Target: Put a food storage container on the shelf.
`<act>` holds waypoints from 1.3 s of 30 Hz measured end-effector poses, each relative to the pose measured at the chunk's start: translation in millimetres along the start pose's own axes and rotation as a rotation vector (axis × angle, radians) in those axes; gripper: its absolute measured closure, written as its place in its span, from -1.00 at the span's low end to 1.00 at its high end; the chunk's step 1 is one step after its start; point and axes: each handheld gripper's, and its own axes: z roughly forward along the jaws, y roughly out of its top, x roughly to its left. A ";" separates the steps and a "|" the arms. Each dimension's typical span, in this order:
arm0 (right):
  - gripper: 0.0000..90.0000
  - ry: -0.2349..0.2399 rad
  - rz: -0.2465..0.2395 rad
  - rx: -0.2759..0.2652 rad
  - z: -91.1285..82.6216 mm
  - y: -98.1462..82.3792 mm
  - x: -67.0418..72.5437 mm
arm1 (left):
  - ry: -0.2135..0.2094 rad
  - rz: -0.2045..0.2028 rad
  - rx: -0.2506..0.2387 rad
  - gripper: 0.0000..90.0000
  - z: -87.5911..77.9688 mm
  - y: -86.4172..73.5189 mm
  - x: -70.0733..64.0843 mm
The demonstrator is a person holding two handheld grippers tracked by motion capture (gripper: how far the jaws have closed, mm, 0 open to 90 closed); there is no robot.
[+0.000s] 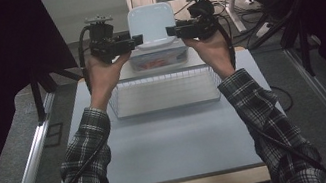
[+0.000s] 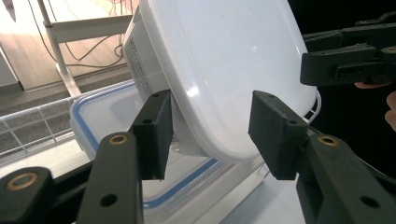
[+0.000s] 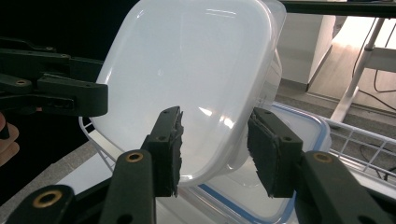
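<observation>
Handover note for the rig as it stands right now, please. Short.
Left gripper: open, jaws straddling the left edge of the white square plastic tub, pads not pressing.
Right gripper: open, jaws straddling the tub's right edge, gaps on both sides.
Things: the tub stands tilted on edge on the clear box with the blue-rimmed lid, at the table's far end. The white wire basket sits just in front of the box, with nothing visible in it.
Done: the tub is up on the box and neither gripper clamps it.
Left: probably regrip or steady the tub. What props it is unclear, so it may tip.
</observation>
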 end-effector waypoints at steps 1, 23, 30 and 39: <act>0.19 -0.002 -0.002 -0.001 0.6 0.3 -0.2 | -0.001 -0.001 0.001 0.07 0.4 0.4 0.6; 0.00 -0.078 -0.002 -0.025 7.1 6.9 -2.4 | 0.027 -0.049 -0.045 -0.23 8.8 9.0 13.1; 0.03 -0.077 0.000 -0.035 7.9 7.5 -2.4 | 0.046 -0.040 -0.044 -0.23 10.0 13.4 14.2; 0.03 -0.089 -0.016 -0.062 4.3 9.8 -3.4 | 0.054 -0.017 -0.056 -0.22 7.7 16.6 6.0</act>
